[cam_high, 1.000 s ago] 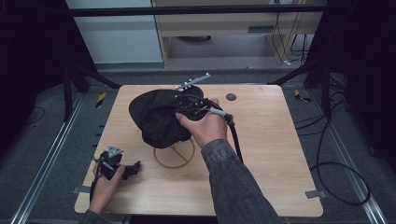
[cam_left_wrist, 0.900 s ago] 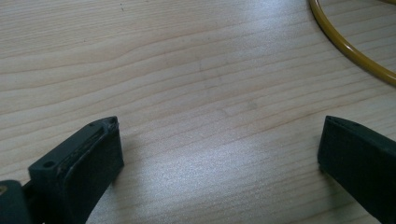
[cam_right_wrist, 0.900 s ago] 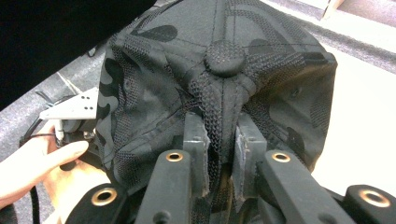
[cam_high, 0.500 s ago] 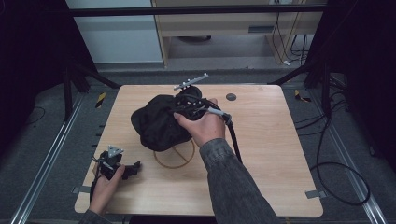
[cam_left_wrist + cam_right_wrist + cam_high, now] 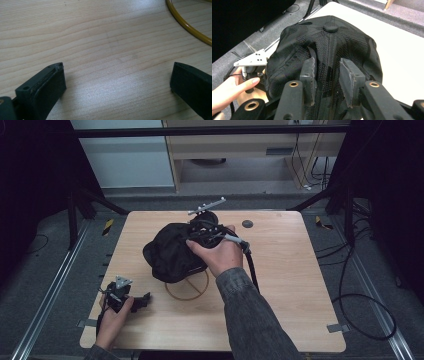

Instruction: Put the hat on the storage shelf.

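Right tongs [image 5: 200, 231], seen from above, rest on a black cap [image 5: 172, 252] mid-bench [image 5: 300, 285], just beyond a yellow ring [image 5: 187, 290]. Left tongs [image 5: 142, 300] lie near-left, well apart. Left gripper view: jaws wide over bare wood. Right gripper view: jaws narrowly parted, just opening, cap's crown [image 5: 329, 40] between them, pads off it.

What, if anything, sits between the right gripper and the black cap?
Nothing visible. The right gripper is already at the cap: its jaws, which have just been opening, stand a little apart against the mesh crown with fabric between them. The yellow ring lies partly under the cap's near edge, out of the way.
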{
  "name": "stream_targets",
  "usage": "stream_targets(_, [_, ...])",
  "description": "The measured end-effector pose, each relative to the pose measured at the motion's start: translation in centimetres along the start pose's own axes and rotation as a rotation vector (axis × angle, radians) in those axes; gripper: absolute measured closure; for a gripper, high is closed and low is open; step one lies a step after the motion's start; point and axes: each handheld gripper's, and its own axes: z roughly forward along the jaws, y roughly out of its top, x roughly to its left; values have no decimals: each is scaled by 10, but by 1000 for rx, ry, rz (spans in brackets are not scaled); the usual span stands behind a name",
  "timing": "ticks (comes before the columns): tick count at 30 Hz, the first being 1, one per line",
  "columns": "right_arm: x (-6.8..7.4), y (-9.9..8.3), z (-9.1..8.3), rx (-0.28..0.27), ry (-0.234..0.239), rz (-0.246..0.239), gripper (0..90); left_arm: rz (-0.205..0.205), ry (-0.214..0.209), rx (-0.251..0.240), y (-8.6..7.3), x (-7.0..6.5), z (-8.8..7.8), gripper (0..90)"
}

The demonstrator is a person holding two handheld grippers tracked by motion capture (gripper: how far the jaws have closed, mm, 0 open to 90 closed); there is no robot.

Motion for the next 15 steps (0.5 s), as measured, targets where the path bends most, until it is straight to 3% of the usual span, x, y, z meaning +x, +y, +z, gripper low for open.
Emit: stream_targets(15, [1,-2,-8,-6,4,-1,596,0,0,0,0,0,0,0])
